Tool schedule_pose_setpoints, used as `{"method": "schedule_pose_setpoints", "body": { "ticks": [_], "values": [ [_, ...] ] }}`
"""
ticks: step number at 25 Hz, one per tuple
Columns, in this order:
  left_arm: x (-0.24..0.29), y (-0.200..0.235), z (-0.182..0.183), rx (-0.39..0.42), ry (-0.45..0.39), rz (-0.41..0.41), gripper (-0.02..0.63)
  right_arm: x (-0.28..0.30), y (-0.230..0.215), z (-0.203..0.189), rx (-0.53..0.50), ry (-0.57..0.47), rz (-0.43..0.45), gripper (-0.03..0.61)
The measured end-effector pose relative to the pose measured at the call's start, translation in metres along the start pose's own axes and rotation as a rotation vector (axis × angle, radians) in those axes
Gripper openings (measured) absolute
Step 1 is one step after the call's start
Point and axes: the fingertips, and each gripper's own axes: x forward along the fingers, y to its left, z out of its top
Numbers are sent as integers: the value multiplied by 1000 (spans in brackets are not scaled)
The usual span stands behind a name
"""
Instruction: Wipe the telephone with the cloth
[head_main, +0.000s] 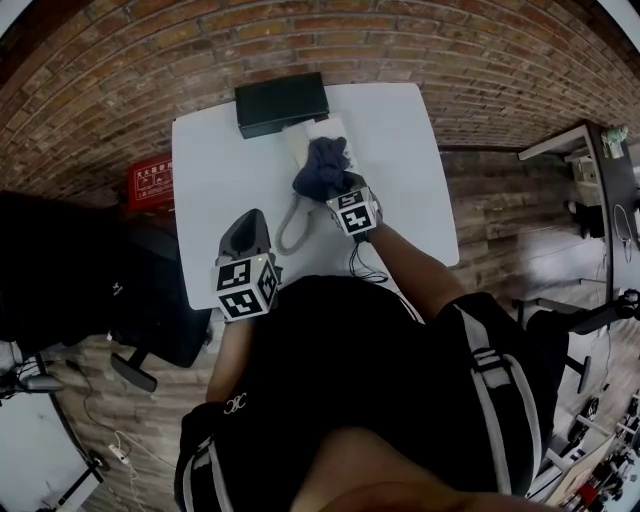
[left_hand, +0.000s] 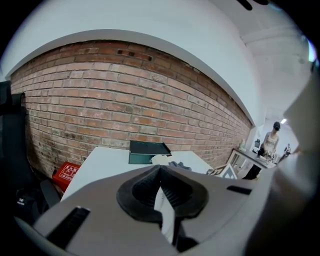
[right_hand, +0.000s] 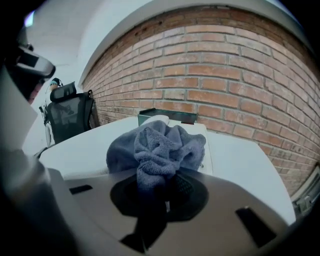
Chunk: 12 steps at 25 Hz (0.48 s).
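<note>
Blue cloth (head_main: 322, 165), pinched in my right gripper (right_hand: 162, 187), lay on the telephone (head_main: 305, 135) straight ahead; my left gripper (left_hand: 161, 192) was closed, empty, farther back.

telephone (head_main: 316, 130): cream, lay flat on white table (head_main: 220, 160), coiled cord (head_main: 293, 228) trailing. cloth (head_main: 322, 168): blue-grey, bunched, rested on telephone, pinched in right gripper (right_hand: 161, 186).

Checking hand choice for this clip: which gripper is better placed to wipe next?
Right. The right gripper has the cloth clamped in its fingers, on the telephone; the left gripper is shut, away from both.
</note>
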Motion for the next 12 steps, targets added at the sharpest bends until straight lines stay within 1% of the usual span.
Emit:
{"method": "schedule_pose_setpoints", "body": {
  "ticks": [2, 5, 8, 12],
  "values": [
    [1, -1, 1, 3, 1, -1, 1, -4, 1, -10, -15, -12, -6, 32],
    [1, 1, 2, 4, 1, 0, 0, -6, 2, -12, 2, -31, -18, 32],
    [1, 2, 3, 6, 2, -1, 1, -6, 2, -13, 2, -19, -21, 32],
    [0, 4, 2, 7, 5, -1, 0, -10, 6, -17, -25, -7, -16, 34]
  ]
}}
